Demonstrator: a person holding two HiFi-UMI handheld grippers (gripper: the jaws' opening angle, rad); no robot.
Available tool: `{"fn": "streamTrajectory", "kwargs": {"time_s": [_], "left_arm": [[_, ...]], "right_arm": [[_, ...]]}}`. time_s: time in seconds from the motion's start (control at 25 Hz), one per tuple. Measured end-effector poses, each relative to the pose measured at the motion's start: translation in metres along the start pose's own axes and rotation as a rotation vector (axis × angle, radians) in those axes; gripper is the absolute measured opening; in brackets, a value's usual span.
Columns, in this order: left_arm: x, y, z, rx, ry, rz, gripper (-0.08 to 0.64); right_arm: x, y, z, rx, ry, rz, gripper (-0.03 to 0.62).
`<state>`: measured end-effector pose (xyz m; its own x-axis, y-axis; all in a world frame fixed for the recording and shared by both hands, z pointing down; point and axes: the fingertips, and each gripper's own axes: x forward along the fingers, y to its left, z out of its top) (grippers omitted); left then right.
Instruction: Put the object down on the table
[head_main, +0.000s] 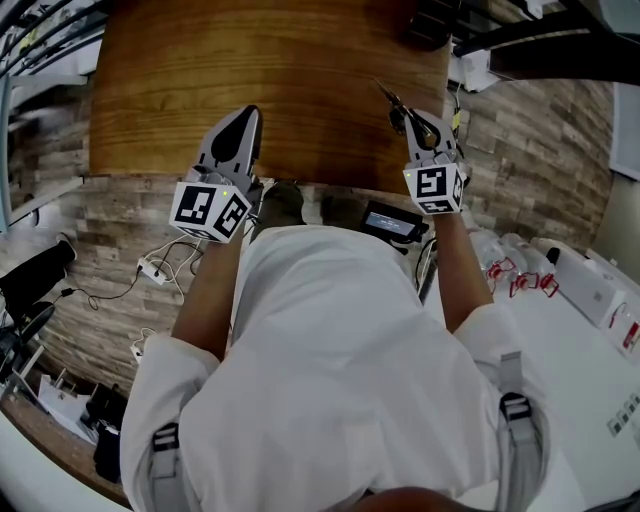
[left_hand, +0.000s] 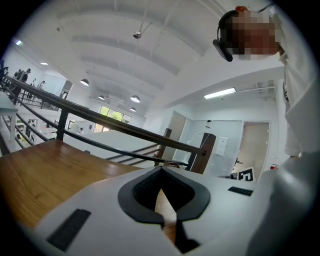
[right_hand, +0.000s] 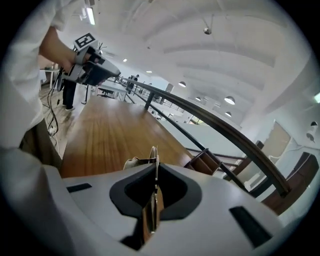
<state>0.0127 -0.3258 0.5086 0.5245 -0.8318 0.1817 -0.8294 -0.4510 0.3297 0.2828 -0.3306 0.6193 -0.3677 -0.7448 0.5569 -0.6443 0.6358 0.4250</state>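
Standing at the near edge of a wooden bench, a person in a white shirt holds both grippers out over it. Right gripper: fingers clamped on a thin metal tool, seen edge-on in the right gripper view, its pointed tip sticking out past the fingertips. The tool is over the bench's near right part; whether it touches the wood cannot be told. Left gripper: fingers together at the tips, with only bench wood showing behind them. It is held well apart from the right one, over the near left edge. A power strip with cables lies on the floor below.
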Motion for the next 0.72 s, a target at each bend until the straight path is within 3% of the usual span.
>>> {"fn": "streamTrajectory", "kwargs": {"time_s": [0.4,0.72], "left_arm": [[0.002,-0.005,-0.009,-0.012,0.016,-0.015,0.014],[0.0,-0.005,-0.014,-0.023,0.026,-0.008,0.014]], "right_arm": [[0.016,0.03,-0.041,-0.084,0.094,0.057,0.026],[0.025,0.032,-0.051,-0.121,0.117,0.065,0.026]]}}
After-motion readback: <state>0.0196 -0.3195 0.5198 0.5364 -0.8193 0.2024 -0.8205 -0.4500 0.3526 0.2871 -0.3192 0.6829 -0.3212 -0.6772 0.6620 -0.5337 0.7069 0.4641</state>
